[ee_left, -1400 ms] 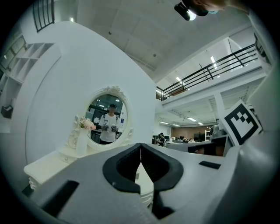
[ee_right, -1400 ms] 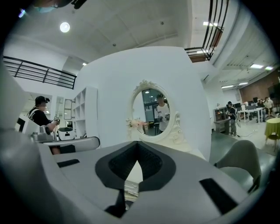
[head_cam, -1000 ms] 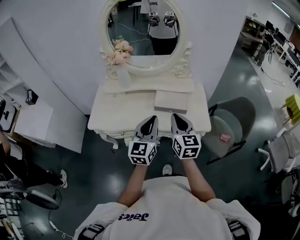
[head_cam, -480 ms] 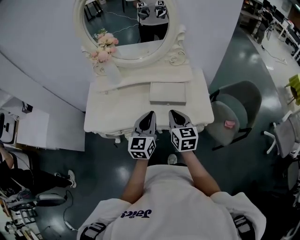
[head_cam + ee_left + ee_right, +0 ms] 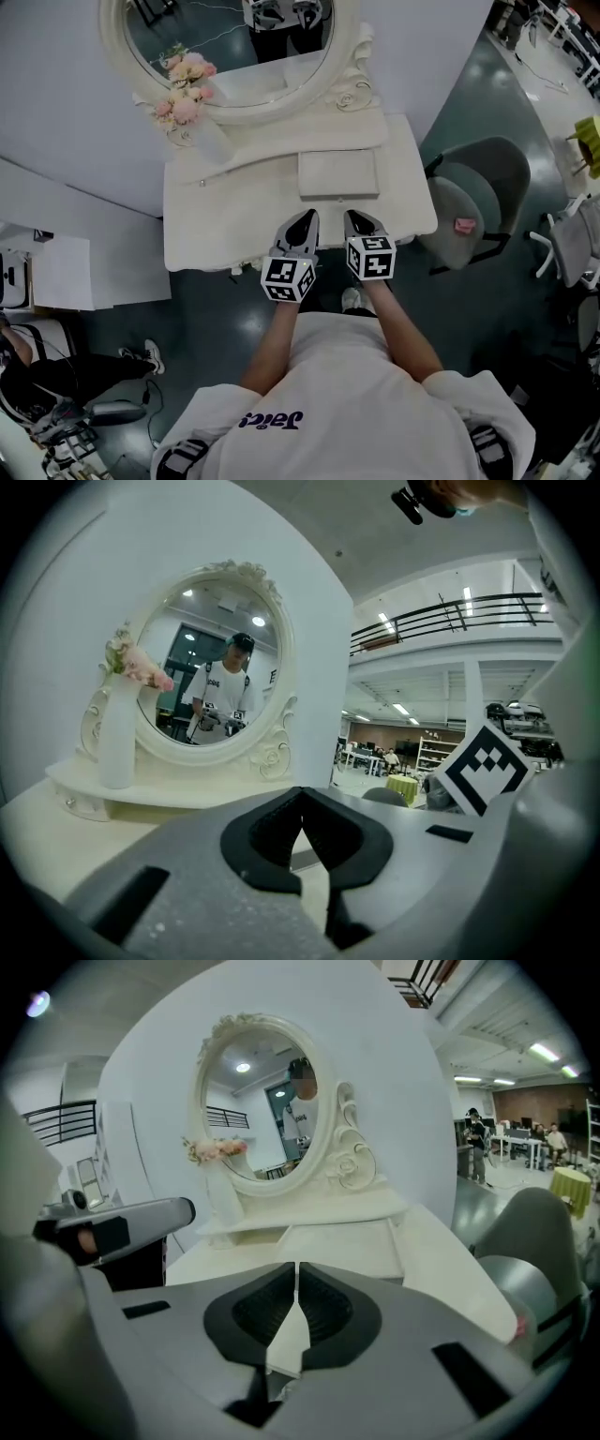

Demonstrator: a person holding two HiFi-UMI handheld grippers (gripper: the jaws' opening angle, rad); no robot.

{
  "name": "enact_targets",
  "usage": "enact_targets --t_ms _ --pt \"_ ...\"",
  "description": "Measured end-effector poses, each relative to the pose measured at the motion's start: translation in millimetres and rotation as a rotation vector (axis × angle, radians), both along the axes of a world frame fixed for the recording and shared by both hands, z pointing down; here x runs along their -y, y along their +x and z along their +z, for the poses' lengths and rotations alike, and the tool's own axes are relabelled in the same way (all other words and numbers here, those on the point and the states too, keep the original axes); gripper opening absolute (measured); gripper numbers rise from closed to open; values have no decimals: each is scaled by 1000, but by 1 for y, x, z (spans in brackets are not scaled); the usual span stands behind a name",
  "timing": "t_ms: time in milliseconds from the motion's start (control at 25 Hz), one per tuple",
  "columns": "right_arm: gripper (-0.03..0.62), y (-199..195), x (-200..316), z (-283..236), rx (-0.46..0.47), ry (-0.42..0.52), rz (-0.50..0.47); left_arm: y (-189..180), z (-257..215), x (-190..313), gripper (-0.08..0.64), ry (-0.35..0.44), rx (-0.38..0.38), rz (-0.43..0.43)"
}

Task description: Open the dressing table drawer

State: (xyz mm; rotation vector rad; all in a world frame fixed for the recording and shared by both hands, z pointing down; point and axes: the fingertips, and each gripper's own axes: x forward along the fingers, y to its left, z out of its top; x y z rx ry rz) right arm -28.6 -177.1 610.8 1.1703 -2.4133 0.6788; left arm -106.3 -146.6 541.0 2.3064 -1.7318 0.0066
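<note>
Looking down from the head and not seeing the drawer front at all, with it tucking away under the front lip of the surface (image 5: 216, 234). Losing the top of the mirror (image 5: 234, 56) past the picture's top edge. Covering a bit of that front lip with the left tool (image 5: 305, 218) and the right tool (image 5: 359, 217). Catching only part of a shoe (image 5: 352, 300) peeking out between the arms. Spotting a small pink thing (image 5: 462, 225) on the chair (image 5: 483, 187), too tiny to name. Looking along the right tool and finding the left tool blocking the left side. Making out only tiny, blurry people (image 5: 542, 1136) far back.
</note>
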Motion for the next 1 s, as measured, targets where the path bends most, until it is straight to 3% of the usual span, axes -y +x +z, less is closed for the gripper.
enact_targets --t_ms 280,600,720,1000 --pt "9 -9 20 56 -49 -127 55 -3 29 32 15 -74 -23 86" --pt "11 -15 40 95 -86 -211 82 -16 46 63 15 -122 -38 111" --pt "109 -19 44 110 -104 -249 71 -20 51 72 15 -136 -40 113" --pt "137 -20 49 141 -155 -310 85 -27 64 85 15 -171 -48 118"
